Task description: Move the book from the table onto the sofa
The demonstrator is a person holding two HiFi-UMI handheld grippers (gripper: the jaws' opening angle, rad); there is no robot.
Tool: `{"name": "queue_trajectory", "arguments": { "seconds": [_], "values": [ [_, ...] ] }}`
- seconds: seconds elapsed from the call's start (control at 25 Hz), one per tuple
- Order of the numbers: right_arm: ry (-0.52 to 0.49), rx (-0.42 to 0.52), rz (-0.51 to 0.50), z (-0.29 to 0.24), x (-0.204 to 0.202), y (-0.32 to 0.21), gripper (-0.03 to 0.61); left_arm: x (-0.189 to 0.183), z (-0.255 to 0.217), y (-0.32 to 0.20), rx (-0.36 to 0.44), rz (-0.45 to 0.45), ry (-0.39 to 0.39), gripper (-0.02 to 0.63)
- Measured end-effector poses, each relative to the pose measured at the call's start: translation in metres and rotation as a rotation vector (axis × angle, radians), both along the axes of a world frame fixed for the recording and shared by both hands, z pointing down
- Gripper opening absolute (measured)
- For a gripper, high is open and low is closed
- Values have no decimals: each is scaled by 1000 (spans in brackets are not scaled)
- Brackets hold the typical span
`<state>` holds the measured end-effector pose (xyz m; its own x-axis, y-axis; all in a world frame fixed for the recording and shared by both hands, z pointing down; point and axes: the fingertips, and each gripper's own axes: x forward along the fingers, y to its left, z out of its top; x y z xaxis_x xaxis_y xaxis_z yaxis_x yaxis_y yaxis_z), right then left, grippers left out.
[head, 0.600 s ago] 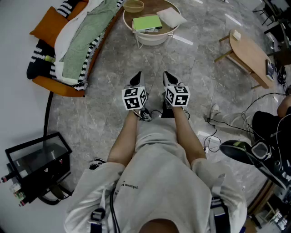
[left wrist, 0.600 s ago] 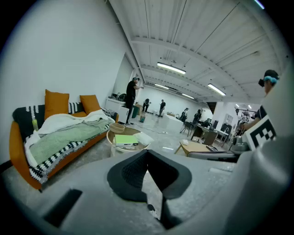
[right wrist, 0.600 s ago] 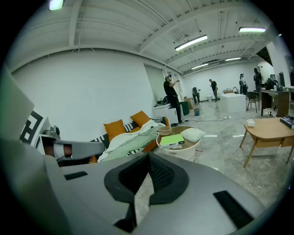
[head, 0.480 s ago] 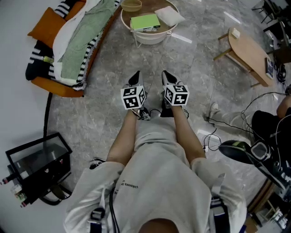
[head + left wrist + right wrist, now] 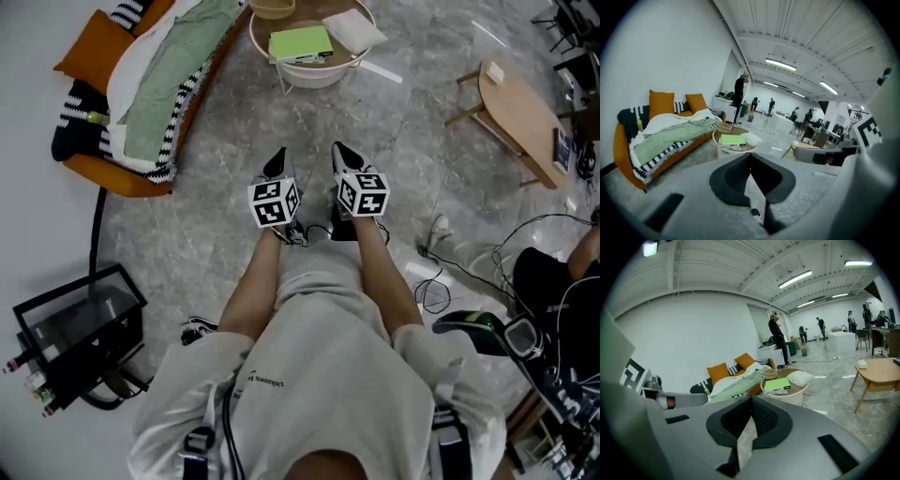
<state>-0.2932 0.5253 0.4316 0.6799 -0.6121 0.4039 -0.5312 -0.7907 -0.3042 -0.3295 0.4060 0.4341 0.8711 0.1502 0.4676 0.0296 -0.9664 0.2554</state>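
Note:
A green book (image 5: 300,42) lies on the small round table (image 5: 314,77) at the top of the head view, with a wooden bowl (image 5: 273,8) and a white cushion (image 5: 352,32) beside it. The orange sofa (image 5: 89,164) stands to the table's left, draped with a green blanket (image 5: 178,70). My left gripper (image 5: 278,162) and right gripper (image 5: 343,157) are held side by side over the floor, well short of the table, both shut and empty. The book (image 5: 731,139) and the sofa (image 5: 623,154) show ahead in the left gripper view. The right gripper view also shows the book (image 5: 777,384).
A low wooden side table (image 5: 517,117) stands at the right. Cables (image 5: 441,281) trail over the grey floor at the right. A black frame box (image 5: 70,342) sits at the lower left. Several people stand far off in the hall (image 5: 739,96).
The head view has shifted slightly, so the table and sofa sit a little higher in the picture. Both grippers keep their pose, shut.

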Motion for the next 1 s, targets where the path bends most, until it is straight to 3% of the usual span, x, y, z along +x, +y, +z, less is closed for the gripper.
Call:
{"name": "queue_trajectory", "arguments": {
  "seconds": [0.4, 0.6, 0.76, 0.92, 1.0],
  "values": [
    [-5, -28, -192, 11, 81, -17, 5, 82, 5, 11, 55, -23, -27, 9],
    [-6, -103, -316, 32, 116, -14, 6, 119, 24, 17, 48, -75, -63, 9],
    [-34, -126, -337, 44, 139, 6, 6, 140, 32, 30, 30, -95, -93, 9],
    [-84, -44, -407, 46, 148, 29, 5, 146, 43, 46, -37, -158, -124, 9],
    [-108, 18, -389, 44, 157, 45, 5, 146, 46, 52, -50, -189, -126, 9]
  ]
}}
